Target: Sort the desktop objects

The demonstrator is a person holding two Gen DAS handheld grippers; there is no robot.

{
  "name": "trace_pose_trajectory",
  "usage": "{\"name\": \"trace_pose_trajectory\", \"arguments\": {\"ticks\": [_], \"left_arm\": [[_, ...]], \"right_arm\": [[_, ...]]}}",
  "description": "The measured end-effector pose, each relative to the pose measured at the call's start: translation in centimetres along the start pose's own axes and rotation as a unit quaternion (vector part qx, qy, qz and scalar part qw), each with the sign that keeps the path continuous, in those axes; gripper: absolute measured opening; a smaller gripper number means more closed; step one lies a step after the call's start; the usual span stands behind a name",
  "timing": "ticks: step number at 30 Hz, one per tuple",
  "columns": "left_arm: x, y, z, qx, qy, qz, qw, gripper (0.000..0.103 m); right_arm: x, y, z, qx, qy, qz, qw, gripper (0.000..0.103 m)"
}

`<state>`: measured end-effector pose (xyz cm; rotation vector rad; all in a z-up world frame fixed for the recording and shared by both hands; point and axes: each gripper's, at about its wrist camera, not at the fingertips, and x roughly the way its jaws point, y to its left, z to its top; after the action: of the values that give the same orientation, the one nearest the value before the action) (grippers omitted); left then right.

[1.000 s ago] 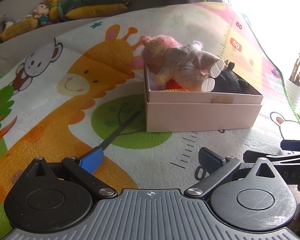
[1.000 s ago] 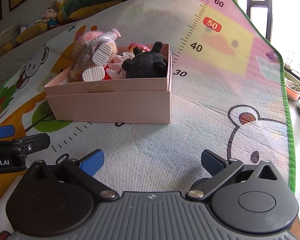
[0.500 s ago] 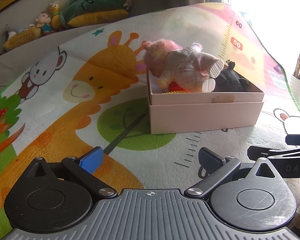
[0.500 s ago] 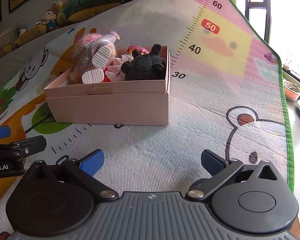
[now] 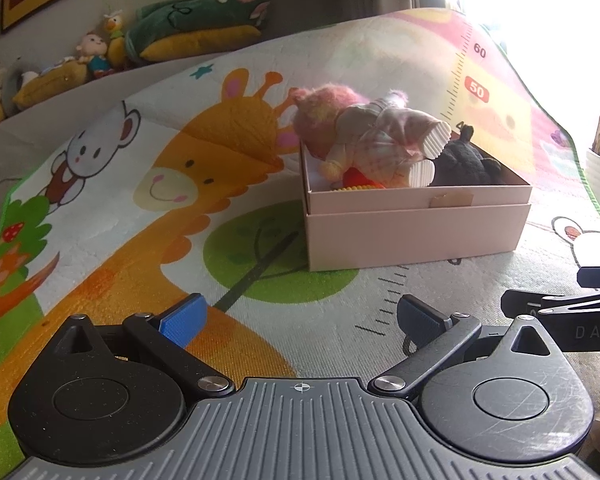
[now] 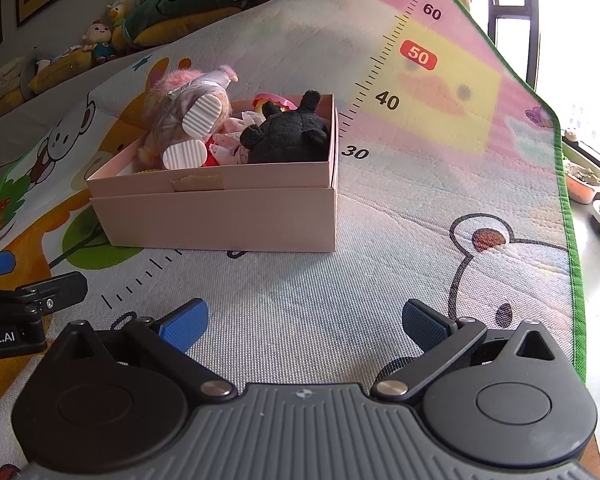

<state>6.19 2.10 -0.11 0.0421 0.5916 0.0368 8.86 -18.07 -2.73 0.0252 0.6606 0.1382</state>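
At twelve o'clock on the cartoon play mat [image 6: 420, 208], the pale pink cardboard box [image 6: 228, 216] holds a pink-haired doll [image 6: 184, 120] overhanging its rim; we risk tipping it out. Our left gripper [image 5: 300, 316] and right gripper [image 6: 304, 318] gape wide, empty.
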Motion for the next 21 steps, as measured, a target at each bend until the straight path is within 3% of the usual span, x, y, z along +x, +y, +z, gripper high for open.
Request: {"name": "trace_pose_trajectory", "arguments": {"ticks": [21], "left_arm": [[0.05, 0.01, -0.22, 0.002, 0.001, -0.002, 1.0, 0.103]], "right_arm": [[0.22, 0.0, 0.07, -0.001, 0.004, -0.007, 1.0, 0.103]]}}
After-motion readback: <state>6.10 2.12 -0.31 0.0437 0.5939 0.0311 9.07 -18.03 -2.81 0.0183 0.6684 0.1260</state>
